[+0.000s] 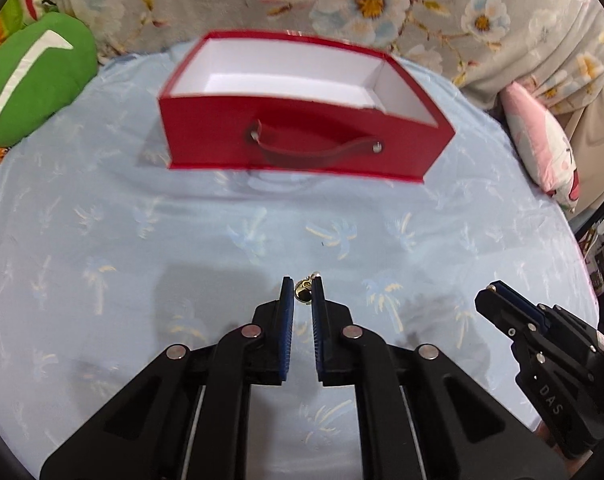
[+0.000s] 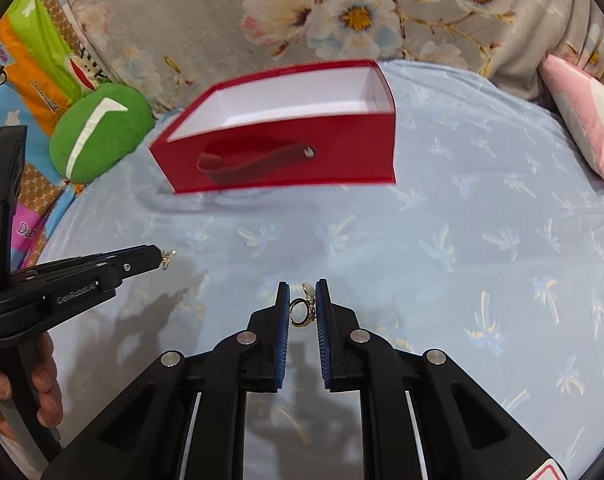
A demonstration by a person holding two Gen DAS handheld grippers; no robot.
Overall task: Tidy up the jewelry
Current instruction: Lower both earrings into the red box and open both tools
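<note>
A red open box (image 1: 293,148) with a white inside and a strap handle stands on the light blue palm-print cloth, ahead of both grippers; it also shows in the right wrist view (image 2: 285,160). My left gripper (image 1: 303,292) is shut on a small gold earring (image 1: 304,291) above the cloth. From the right wrist view the left gripper (image 2: 159,258) shows at the left with the earring (image 2: 167,258) at its tips. My right gripper (image 2: 303,300) is shut on a gold ring-shaped earring (image 2: 302,312). It shows at the right in the left wrist view (image 1: 492,292).
A green cushion (image 1: 33,76) lies at the far left and a pink cushion (image 1: 542,148) at the far right. A floral fabric (image 1: 342,0) rises behind the box. The blue cloth (image 1: 141,240) spreads between the box and the grippers.
</note>
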